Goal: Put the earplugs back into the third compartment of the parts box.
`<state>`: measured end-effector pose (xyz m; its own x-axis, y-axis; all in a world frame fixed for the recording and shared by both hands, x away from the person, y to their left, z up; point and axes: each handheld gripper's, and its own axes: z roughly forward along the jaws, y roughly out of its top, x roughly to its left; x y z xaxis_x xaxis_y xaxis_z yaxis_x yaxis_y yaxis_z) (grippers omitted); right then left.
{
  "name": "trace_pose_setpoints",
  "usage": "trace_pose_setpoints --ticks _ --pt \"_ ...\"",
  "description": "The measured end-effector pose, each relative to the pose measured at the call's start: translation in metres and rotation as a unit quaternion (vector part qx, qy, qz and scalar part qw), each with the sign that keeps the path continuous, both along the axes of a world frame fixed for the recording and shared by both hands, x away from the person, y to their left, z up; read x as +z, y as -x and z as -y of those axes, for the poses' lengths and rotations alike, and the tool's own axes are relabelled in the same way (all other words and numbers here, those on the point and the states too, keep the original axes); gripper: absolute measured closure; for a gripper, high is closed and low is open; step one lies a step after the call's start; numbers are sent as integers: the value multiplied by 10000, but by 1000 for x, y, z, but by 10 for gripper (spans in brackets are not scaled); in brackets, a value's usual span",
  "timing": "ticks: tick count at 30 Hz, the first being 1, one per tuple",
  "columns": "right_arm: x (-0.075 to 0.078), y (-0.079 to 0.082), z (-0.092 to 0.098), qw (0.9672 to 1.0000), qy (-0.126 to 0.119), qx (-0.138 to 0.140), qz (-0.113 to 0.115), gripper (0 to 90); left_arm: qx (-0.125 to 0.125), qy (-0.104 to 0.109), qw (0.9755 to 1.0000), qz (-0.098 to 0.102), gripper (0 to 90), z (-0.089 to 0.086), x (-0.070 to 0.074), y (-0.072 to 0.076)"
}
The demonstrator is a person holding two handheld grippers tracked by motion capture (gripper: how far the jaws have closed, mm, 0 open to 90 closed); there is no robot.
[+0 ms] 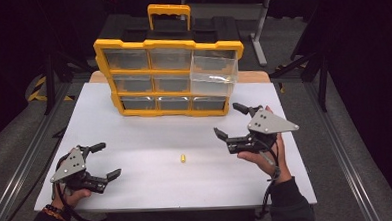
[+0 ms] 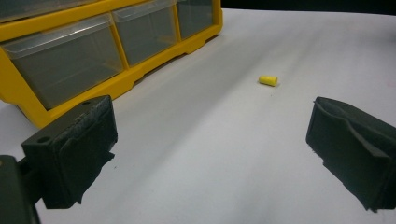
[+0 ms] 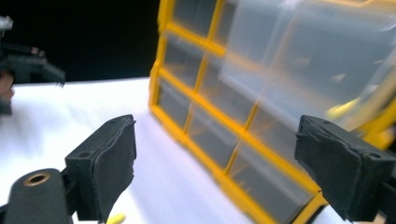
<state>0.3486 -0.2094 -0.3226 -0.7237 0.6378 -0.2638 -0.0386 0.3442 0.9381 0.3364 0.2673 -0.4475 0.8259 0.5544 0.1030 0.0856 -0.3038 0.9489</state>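
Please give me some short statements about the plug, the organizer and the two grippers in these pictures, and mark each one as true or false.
1. The yellow plug lies on the white table, between the two grippers. True.
2. The left gripper holds the plug. False: its jaws are open and empty, and the plug lies apart from them.
3. One drawer of the organizer is pulled out at the top right. True.
4. The right gripper is shut. False: its jaws stand wide apart with nothing between them.
5. The organizer lies flat on the table. False: it stands upright at the far edge.
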Motion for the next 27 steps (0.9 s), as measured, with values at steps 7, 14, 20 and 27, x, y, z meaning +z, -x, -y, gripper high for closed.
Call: trace_pose_setpoints --ticks 7,14,20,27 --pt "-39 -11 -16 9969 362 327 -625 146 -6 -163 9999 20 32 4 -1 1" --pt "-75 -24 -38 9892 746 581 -1122 142 -30 -190 9998 22 30 4 -1 2" --pt "-99 -33 -53 9799 1064 821 -1471 172 -47 -235 9997 30 32 5 -2 2" --pt "-121 -45 -72 9688 1348 1073 -1781 304 -31 -286 9996 61 40 7 -2 1"
